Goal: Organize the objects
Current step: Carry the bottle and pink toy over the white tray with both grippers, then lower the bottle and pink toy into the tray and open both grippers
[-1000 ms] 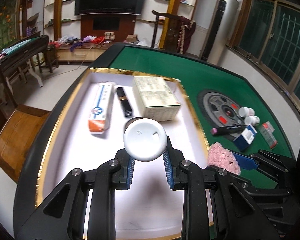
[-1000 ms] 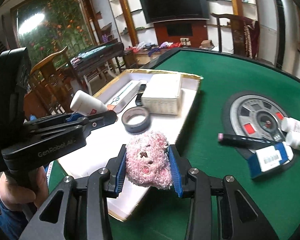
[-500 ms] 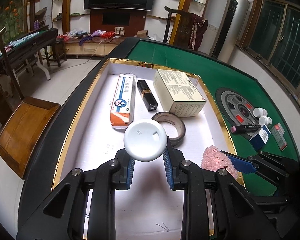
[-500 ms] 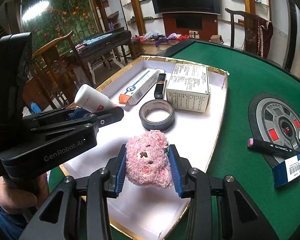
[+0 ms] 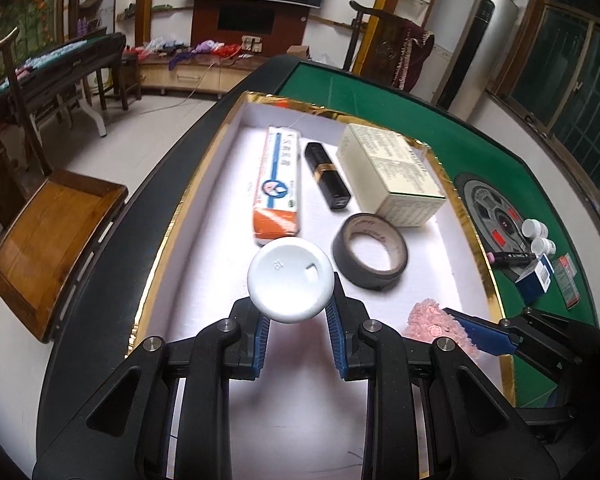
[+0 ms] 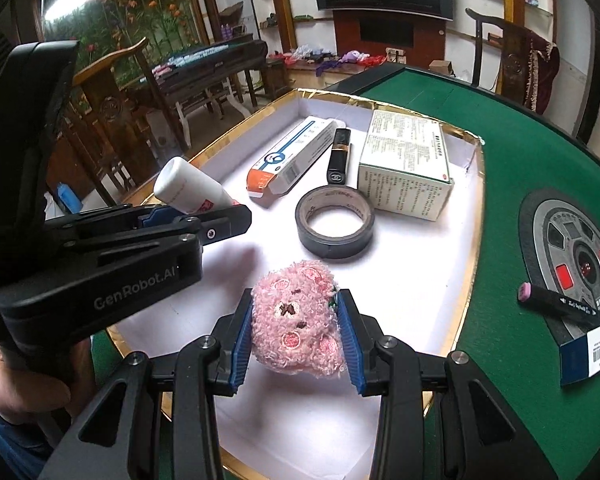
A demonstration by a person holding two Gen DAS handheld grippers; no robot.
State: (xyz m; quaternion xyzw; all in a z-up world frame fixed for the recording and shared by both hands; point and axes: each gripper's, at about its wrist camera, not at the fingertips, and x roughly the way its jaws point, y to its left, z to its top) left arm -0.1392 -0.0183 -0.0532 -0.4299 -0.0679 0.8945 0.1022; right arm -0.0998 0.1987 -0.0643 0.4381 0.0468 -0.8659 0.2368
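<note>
Both held things hang over the bare near end of the white tray (image 5: 204, 216), so the coming move is probably a short lowering straight ahead of each gripper. The left gripper (image 5: 296, 330) is clamped narrowly on a white bottle (image 5: 290, 280), whose long axis runs forward along the fingers, round flat end toward the camera. Just beyond it lie an orange-ended box (image 5: 280, 184), a black lipstick (image 5: 327, 176), a roll of dark tape (image 5: 370, 250) and a cream carton (image 5: 392, 174).

The right gripper (image 6: 296, 338), a little wider, squeezes a pink plush bear (image 6: 296, 320), fluffy and face up, with the tape directly ahead and free floor beneath. The left gripper is nearer the tray's outer rim; the right sits nearer the green surface (image 6: 500, 184), where a marker (image 6: 560, 304) and blue box (image 6: 592, 350) wait.
</note>
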